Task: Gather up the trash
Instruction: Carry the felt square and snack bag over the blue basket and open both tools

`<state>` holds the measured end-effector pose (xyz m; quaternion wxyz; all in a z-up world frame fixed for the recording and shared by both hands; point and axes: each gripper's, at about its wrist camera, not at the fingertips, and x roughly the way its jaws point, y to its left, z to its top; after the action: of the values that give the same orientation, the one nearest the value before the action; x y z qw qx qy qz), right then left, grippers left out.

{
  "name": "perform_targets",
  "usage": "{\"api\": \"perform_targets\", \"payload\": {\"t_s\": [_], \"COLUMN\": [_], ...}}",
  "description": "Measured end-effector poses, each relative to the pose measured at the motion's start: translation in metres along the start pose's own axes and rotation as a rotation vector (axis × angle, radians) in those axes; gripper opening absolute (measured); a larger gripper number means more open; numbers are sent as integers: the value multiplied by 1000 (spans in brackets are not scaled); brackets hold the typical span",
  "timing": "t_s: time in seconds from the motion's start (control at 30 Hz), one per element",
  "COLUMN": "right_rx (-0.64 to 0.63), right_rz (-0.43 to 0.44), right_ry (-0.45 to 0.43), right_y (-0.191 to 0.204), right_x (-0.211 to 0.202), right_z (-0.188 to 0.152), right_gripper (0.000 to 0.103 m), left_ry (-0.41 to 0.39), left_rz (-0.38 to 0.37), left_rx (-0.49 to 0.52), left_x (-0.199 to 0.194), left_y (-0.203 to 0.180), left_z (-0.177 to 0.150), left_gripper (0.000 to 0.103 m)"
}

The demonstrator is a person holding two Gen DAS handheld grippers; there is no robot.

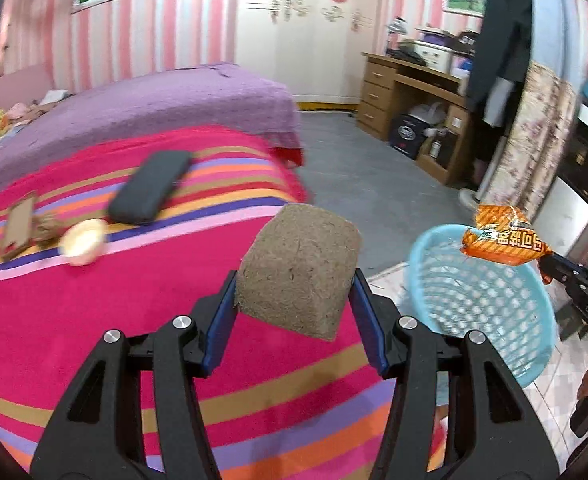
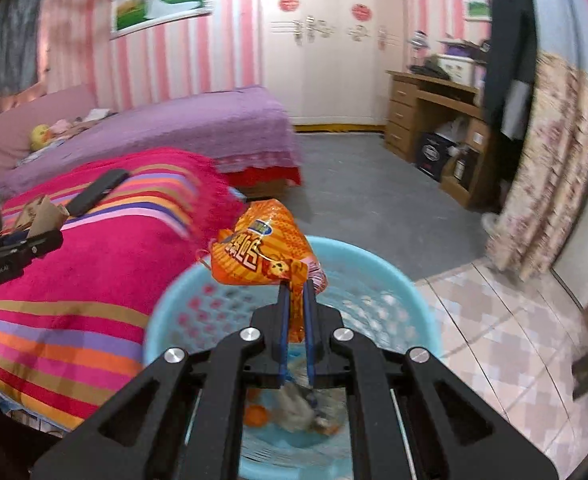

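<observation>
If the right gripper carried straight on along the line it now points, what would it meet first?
Probably the far rim of the blue basket. The right gripper, shut on the orange snack wrapper, points forward and down over the basket, with grey floor beyond. Depth is unclear, so it may pass just above the rim.

Striped blanket (image 1: pixel 94 340) bears dark case (image 1: pixel 150 188), cup (image 1: pixel 83 241), cardboard (image 1: pixel 17 227).
</observation>
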<state>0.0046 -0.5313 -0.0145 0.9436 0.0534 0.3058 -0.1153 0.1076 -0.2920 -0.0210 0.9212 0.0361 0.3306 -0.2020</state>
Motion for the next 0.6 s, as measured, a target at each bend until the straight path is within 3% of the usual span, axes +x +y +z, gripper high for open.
{"api": "perform_targets", "payload": {"t_s": [0.27,0.47,0.6], "right_rx": [47,77,85], "right_rz": [-67,-78,-79], "right_ry": [21,21,23], "right_y": [-55,-72,-73], "right_x": [2,3,6], "right_z": [-15,-20,-24], "right_gripper": [7,7,7], "left_ry": [25,48,84], "left_rz": [-74,-100,-138], "left_rx": [92,150,135], "left_x": [31,48,57], "left_y": [-83,-122,-135], "left_z": [-3,-5,-2], "left_gripper": [54,54,57]}}
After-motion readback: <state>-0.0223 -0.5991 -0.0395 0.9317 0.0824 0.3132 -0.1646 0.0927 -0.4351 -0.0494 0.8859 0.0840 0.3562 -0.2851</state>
